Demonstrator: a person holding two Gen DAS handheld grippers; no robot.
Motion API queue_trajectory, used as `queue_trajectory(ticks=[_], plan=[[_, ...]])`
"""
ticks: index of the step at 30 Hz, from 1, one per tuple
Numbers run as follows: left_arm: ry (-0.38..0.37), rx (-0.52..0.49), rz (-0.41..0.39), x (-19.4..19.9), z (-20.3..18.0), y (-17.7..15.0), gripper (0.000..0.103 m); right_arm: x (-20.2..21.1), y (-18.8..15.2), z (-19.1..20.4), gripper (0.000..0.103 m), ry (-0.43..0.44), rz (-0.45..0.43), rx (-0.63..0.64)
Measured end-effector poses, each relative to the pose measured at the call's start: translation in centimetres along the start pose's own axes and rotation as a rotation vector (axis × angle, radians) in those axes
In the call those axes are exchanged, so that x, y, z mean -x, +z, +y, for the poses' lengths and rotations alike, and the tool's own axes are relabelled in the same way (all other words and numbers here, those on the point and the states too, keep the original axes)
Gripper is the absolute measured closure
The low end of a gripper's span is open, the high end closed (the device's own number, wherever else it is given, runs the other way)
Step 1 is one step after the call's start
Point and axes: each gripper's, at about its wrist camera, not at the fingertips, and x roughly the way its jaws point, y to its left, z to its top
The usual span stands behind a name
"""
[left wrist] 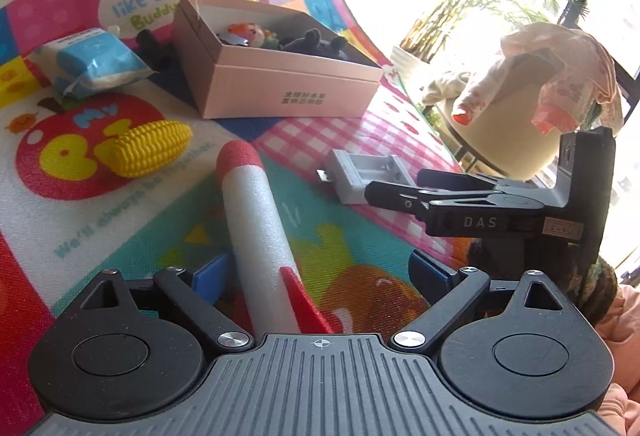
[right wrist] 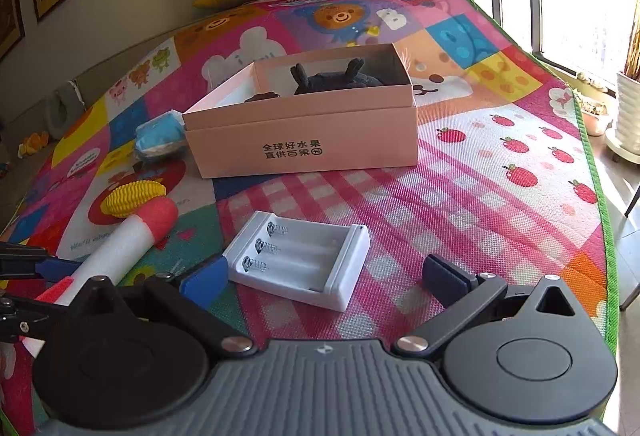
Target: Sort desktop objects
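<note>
Left wrist view: the left gripper has its jaws wide apart around the tail of the foam rocket, which lies on the mat in front of the box, its red nose toward the box; the pads do not look to be pressing it. To grip it well, I would close squarely across the white body, ahead of the red fin, and lift it level.

The right gripper also stands open, the battery holder between its jaws in front of the box, not clamped.

The box is open and holds a dark plush toy and some small colourful bits. Left of the box lie the toy corn and a tissue pack.
</note>
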Motion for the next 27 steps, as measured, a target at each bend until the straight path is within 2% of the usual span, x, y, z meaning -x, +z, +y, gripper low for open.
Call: queue_trajectory(ticks=[2, 6, 10, 13, 17, 19, 23, 25, 27], plan=[[-0.007, -0.041, 0.016, 0.0, -0.6, -0.2, 0.006, 0.0, 0.0, 0.0, 0.0, -0.003, 0.0, 0.005], [0.058, -0.051, -0.001, 0.2, -0.2, 0.3, 0.003, -0.1, -0.1, 0.2, 0.0, -0.016, 0.006, 0.024], [0.074, 0.022, -0.054, -0.2, 2.2, 2.6, 0.002, -0.1, -0.1, 0.3, 0.0, -0.018, 0.006, 0.026], [0.079, 0.125, -0.088, -1.1, 4.5, 4.7, 0.001, -0.1, -0.1, 0.3, 0.0, -0.018, 0.006, 0.026], [0.231, 0.189, -0.175, -1.2, 7.2, 6.6, 0.0, -0.1, -0.1, 0.3, 0.0, -0.017, 0.005, 0.026], [0.272, 0.195, -0.208, -0.5, 8.0, 6.9, 0.0, -0.1, -0.1, 0.2, 0.0, -0.016, 0.005, 0.025], [0.275, 0.209, -0.238, 1.5, 8.2, 6.0, 0.0, -0.1, -0.1, 0.3, 0.0, -0.018, 0.006, 0.03], [0.257, 0.184, -0.216, 2.0, 7.3, 5.0, 0.0, -0.1, -0.1, 0.4, 0.0, -0.02, 0.009, 0.037], [0.203, 0.137, -0.169, 2.4, 5.8, 3.9, 0.0, -0.2, 0.0, 0.6, 0.0, -0.024, 0.014, 0.048]])
